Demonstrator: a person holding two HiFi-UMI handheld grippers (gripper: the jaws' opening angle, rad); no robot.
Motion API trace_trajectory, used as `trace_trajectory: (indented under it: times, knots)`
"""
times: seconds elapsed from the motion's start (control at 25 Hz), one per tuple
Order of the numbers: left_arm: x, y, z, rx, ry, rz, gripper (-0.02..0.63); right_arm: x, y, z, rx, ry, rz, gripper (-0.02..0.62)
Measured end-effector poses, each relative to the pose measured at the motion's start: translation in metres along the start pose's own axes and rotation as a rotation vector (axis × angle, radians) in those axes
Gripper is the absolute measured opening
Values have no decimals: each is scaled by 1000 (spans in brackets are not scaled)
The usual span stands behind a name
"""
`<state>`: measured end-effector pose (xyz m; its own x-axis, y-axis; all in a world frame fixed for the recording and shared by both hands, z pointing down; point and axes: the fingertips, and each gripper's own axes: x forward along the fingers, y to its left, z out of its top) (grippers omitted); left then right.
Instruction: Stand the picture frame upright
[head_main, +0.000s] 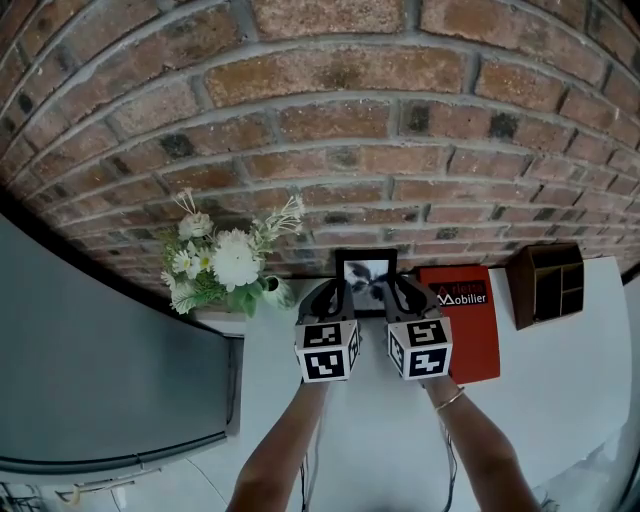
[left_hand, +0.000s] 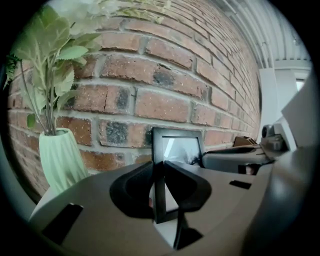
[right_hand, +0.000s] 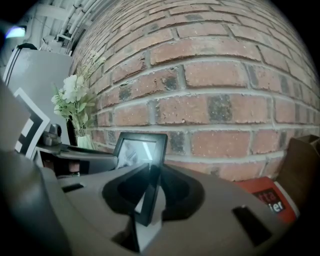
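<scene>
The brick wall (head_main: 350, 120) closes the back. A vase of flowers (head_main: 230, 265) crowds the left and a red book (head_main: 465, 325) the right; the picture frame (head_main: 365, 275) fills the gap between. Bare counter (head_main: 380, 430) in front lies open.

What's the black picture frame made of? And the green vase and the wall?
The picture frame looks like matte black wood or plastic; I can't tell which. Its front reflects light, so probably glass. The vase looks like pale green ceramic, ribbed and dull, though maybe plastic. The wall is rough reddish brick with grey mortar lines.
</scene>
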<state>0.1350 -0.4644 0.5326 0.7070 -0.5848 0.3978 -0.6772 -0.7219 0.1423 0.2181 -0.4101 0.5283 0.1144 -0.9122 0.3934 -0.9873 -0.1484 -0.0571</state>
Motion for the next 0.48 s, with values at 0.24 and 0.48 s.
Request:
trace_trajectory:
  times: [0.24, 0.48]
  knots:
    - [0, -1, 0, -5, -1, -4, 58, -1, 0, 0, -5, -16, -2, 75]
    - [0, -1, 1, -8, -8, -1, 58, 0, -1, 1, -6, -26, -2, 74]
